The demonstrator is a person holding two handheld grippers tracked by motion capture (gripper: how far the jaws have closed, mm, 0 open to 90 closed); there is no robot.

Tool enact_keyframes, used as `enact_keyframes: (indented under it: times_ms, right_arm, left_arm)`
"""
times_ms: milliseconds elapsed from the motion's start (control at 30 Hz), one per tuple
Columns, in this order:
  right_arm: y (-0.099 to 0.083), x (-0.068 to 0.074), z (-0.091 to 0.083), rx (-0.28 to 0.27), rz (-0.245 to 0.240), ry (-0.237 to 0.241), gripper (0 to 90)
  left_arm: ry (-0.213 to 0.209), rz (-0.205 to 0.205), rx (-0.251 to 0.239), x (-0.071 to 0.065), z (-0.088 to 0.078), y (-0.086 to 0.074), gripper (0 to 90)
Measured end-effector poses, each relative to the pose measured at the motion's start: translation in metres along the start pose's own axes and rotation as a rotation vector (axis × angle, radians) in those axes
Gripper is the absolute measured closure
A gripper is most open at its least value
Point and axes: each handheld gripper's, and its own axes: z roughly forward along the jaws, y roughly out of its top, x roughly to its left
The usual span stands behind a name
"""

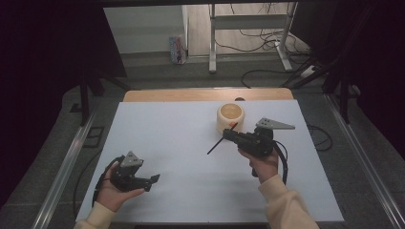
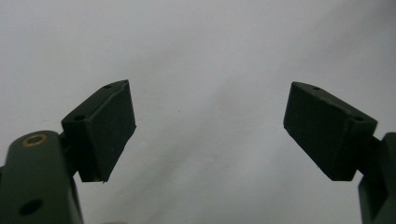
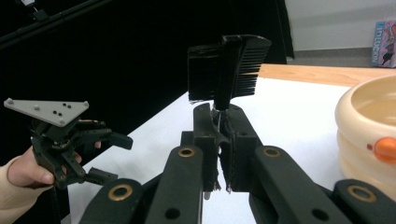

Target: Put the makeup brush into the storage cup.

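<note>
Black comb (image 3: 229,70) pinched by its thin handle in the right gripper (image 3: 223,140), jaws pressed tight on it, toothed head standing clear above the tips. Light, stiff plastic, probably slick; best held low on the handle, teeth free. Cream bowl (image 3: 369,130) with orange knob just beside the jaws. Left gripper (image 2: 210,126) well apart, spread wide, holding nothing over white table (image 1: 181,138).
</note>
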Motion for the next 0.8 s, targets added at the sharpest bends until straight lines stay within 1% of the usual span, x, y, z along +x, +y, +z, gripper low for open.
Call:
enact_keyframes:
  times_ms: [233, 467, 600, 800]
  right_arm:
    - [0.011, -0.002, 0.002, -0.019, -0.023, -0.003, 85.7]
    - [0.021, -0.009, 0.0, -0.049, -0.024, -0.018, 85.7]
    - [0.03, -0.014, 0.003, -0.062, -0.032, -0.028, 85.7]
    - [0.04, -0.02, 0.01, -0.081, -0.037, -0.034, 85.7]
  left_arm:
    - [-0.003, 0.005, 0.008, 0.0, 0.001, 0.0, 17.2]
    - [-0.005, 0.004, 0.008, -0.001, 0.002, 0.0, 17.2]
    - [-0.003, 0.011, 0.009, -0.001, 0.002, 0.0, 17.2]
    - [-0.001, 0.004, 0.012, 0.0, 0.002, 0.0, 17.1]
